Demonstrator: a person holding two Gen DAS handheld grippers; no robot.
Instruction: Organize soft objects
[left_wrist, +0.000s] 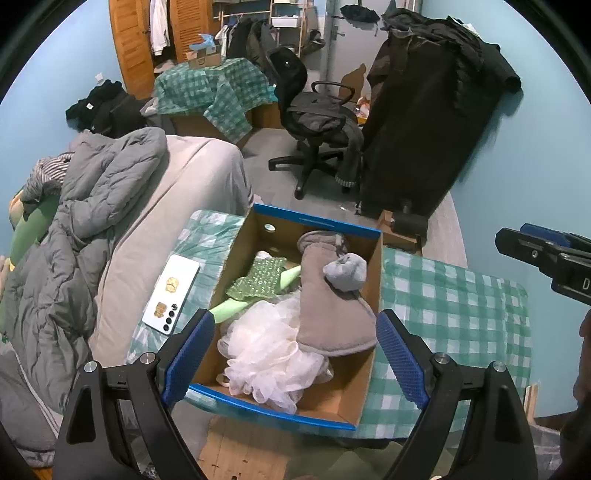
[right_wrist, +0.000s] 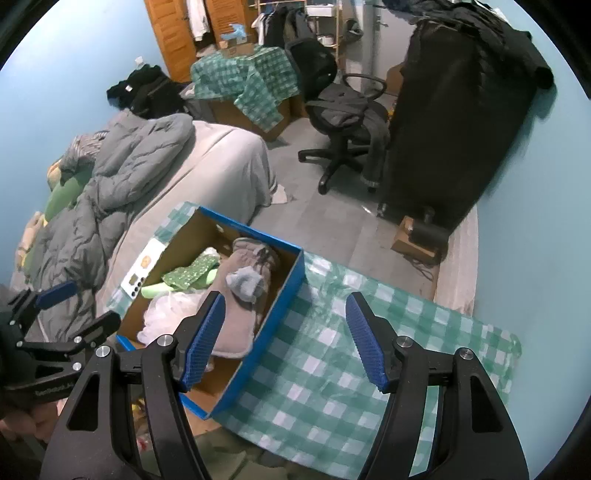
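Observation:
A blue-rimmed cardboard box (left_wrist: 373, 269) (right_wrist: 273, 295) stands on a green checked cloth (left_wrist: 450, 295) (right_wrist: 325, 347). Inside lie a grey-brown cushion (left_wrist: 332, 310) (right_wrist: 236, 325), a rolled grey sock (left_wrist: 347, 273) (right_wrist: 245, 282) on top of it, a white mesh bath puff (left_wrist: 266, 354) (right_wrist: 166, 314), a green spotted cloth (left_wrist: 258, 282) (right_wrist: 188, 275) and a pale green roll (left_wrist: 232, 306). My left gripper (left_wrist: 295, 354) hangs above the box, jaws wide open with nothing between them. My right gripper (right_wrist: 284, 339) hovers open over the box's right wall and the cloth, empty.
A white phone (left_wrist: 171, 295) lies on the cloth left of the box. A bed with a grey duvet (left_wrist: 92, 206) is to the left. An office chair (left_wrist: 317, 122), a dark clothes-covered rack (left_wrist: 436, 110) and another checked table (left_wrist: 210, 88) stand farther off.

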